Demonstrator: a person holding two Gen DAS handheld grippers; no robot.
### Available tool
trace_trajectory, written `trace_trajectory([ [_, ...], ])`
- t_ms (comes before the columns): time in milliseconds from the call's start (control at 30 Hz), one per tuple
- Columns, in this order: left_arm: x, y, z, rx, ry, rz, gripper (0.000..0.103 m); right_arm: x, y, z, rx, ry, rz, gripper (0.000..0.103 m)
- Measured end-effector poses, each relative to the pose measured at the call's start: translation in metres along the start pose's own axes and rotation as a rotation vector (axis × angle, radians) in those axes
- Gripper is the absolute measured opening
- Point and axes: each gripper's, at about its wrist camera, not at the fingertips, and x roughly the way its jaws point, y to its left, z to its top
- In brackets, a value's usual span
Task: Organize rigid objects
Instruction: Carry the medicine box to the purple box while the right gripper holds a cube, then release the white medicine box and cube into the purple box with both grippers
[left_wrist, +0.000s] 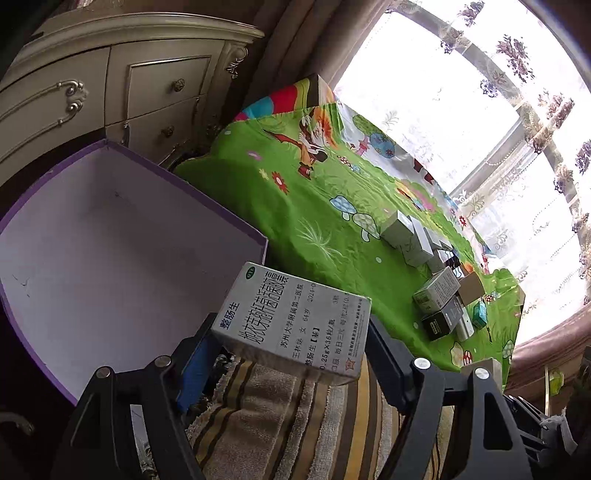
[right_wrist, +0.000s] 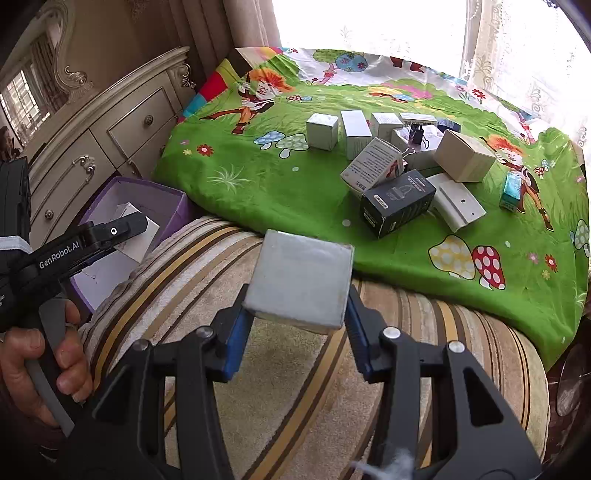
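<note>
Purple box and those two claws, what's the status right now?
Left gripper shut on medicine box, beside purple box. Right gripper shut on grey box. More boxes wait on green cloth. Nothing blocking.

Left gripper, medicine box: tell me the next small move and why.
Probably ease the left gripper leftward over the purple box and release there. Its fingers are shut on the white medicine box, held at the bin's rim, and the interior below looks open. The right gripper holds a grey box, waiting.
</note>
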Motion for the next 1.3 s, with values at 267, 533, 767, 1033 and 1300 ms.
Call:
trace_trajectory([
  [267,-0.003,0.075,0.013,-0.268,0.001,0.105,0.076,0.02,0.096,0.029,-0.216,0.025,0.125,0.052],
  [533,-0.004,0.109,0.007,-0.422,-0.005,0.152,0.076,0.06,0.157,0.047,-0.341,0.077,0.21,0.052],
  [767,-0.002,0.13,0.001,-0.536,-0.026,0.183,0.079,0.101,0.183,0.053,-0.38,0.141,0.239,0.052],
  [1033,0.009,0.136,-0.003,-0.565,-0.026,0.185,0.084,0.128,0.191,0.048,-0.396,0.21,0.256,0.052],
  [1300,0.006,0.134,-0.003,-0.526,-0.024,0.212,0.084,0.134,0.196,0.041,-0.398,0.233,0.265,0.08],
])
